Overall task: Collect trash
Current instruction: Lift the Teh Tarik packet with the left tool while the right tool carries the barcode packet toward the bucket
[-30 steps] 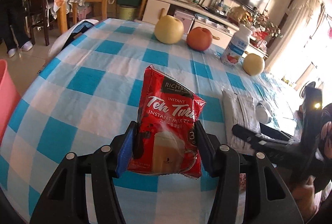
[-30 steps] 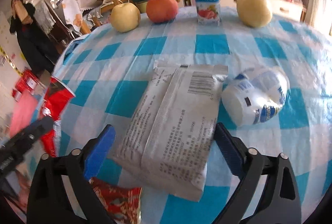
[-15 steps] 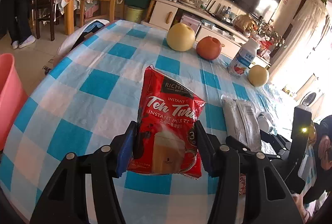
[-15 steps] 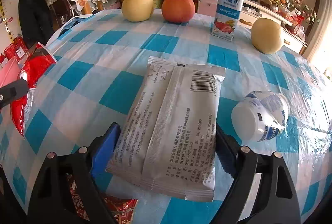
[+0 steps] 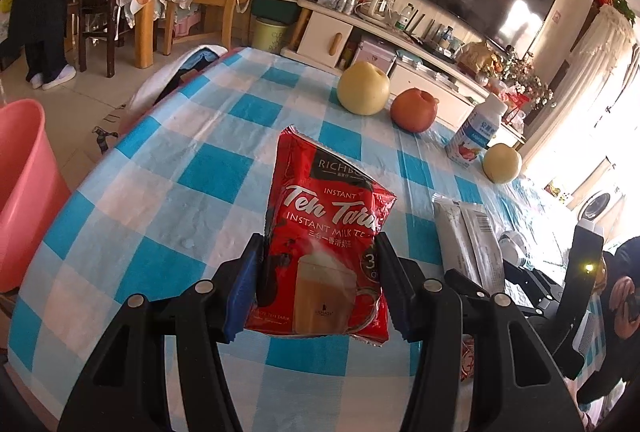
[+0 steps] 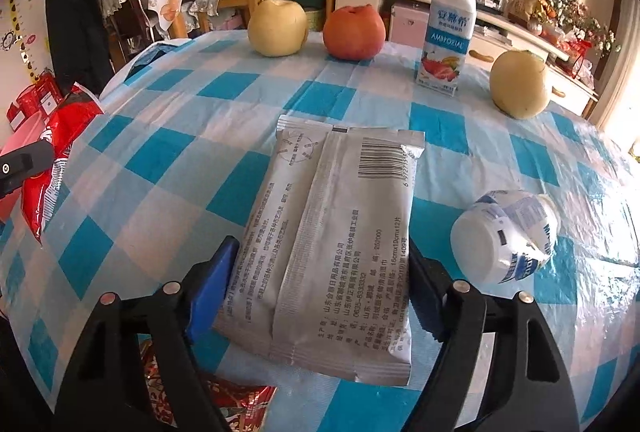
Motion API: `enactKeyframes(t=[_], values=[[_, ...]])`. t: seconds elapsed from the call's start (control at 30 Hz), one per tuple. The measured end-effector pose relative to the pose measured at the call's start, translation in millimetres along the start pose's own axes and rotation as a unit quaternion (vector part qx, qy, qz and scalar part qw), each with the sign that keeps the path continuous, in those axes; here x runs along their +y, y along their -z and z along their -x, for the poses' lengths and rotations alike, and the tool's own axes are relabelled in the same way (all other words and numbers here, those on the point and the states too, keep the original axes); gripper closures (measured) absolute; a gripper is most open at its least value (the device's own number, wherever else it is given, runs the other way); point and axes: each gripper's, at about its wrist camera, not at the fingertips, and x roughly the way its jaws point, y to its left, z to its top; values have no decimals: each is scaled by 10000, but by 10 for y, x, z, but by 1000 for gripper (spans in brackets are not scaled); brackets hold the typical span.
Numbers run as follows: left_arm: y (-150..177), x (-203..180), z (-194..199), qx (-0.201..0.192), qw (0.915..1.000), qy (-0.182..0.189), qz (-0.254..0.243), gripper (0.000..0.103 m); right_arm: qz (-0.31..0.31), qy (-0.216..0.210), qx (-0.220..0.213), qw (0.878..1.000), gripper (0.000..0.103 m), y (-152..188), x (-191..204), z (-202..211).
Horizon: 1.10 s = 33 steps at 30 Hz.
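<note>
My left gripper (image 5: 318, 284) is shut on a red Teh Tarik milk tea packet (image 5: 328, 244) and holds it above the checked tablecloth. The packet also shows at the left edge of the right wrist view (image 6: 52, 168). My right gripper (image 6: 320, 288) has its blue pads against both sides of a silver foil packet (image 6: 332, 240), which also shows in the left wrist view (image 5: 466, 232). A crushed white yoghurt bottle (image 6: 506, 234) lies on its side to the right of it. A red wrapper (image 6: 232, 402) lies under the right gripper.
A pink bin (image 5: 22, 192) stands on the floor left of the table. Two yellow pears (image 6: 278, 28) (image 6: 520, 84), a red apple (image 6: 354, 32) and an upright yoghurt bottle (image 6: 448, 32) stand at the far side. Chairs and a person (image 6: 76, 12) are behind.
My left gripper has drawn back and left with the red packet, so more of the pink bin shows. The right gripper has closed in around the silver packet.
</note>
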Motion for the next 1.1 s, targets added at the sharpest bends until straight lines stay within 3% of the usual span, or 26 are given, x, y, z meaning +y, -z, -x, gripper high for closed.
enactKeyframes(t=[0.57, 0.8, 1.1], values=[[-114, 235, 330, -449, 9986, -265, 131, 47, 341, -165, -700, 9968, 25, -188, 370, 579], [-193, 424, 478, -691, 9957, -550, 276, 47, 202, -708, -812, 9940, 25, -256, 628, 775], [-264, 774, 681, -958, 9896, -858, 638, 47, 560, -1175, -791, 9883, 25, -319, 1263, 882]])
